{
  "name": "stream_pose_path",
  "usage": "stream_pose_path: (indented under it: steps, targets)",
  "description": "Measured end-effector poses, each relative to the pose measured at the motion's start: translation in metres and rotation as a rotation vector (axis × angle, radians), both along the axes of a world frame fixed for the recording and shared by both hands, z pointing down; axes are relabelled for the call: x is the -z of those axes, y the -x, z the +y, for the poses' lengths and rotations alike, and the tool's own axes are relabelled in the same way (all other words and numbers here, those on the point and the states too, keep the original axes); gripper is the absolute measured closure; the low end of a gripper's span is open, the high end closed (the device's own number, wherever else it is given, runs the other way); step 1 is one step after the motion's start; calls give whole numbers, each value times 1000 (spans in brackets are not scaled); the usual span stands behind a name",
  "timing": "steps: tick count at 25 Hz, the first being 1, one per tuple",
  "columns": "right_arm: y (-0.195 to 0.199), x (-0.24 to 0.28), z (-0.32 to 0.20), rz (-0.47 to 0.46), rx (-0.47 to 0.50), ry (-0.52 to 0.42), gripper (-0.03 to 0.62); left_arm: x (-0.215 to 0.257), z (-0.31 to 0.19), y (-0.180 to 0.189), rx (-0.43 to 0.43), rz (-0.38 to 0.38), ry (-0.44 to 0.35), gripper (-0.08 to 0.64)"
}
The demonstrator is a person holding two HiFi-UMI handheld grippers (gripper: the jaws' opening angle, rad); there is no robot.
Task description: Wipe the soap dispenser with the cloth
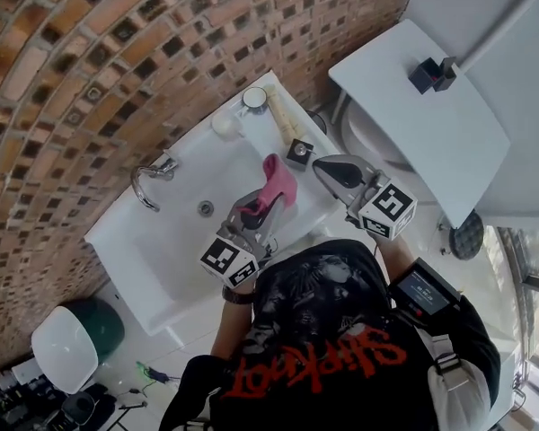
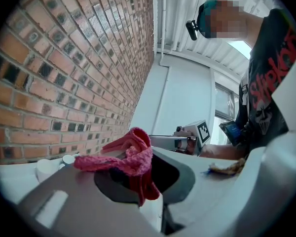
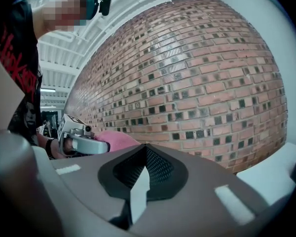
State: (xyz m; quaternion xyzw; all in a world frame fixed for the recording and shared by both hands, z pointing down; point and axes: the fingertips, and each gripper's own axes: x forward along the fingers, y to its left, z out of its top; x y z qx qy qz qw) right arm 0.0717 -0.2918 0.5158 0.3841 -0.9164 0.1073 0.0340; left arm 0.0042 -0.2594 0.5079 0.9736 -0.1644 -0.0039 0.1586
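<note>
A pink cloth hangs over the white sink, pinched in my left gripper, which is shut on it. In the left gripper view the cloth bunches up and drapes over the jaws of the left gripper. A small dark square-topped thing, which looks like the soap dispenser, stands on the sink's right rim. My right gripper hovers just right of it, shut and holding nothing. Its closed jaws face the brick wall in the right gripper view, with the left gripper and the cloth off to the left.
A curved faucet and a drain are in the sink. A cream bottle, a white round item and a metal disc sit on its back rim. A toilet and white ledge lie right; a lidded bin stands lower left.
</note>
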Motion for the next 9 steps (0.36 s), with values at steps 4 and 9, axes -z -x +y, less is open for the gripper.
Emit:
stream_pose_path:
  steps: [4, 9]
  targets:
    - [14, 1, -3, -68, 48, 7, 592, 1, -4, 10, 11, 24, 11, 517]
    - [26, -3, -7, -67, 73, 3, 592, -7, -1, 14, 1, 22, 35, 517]
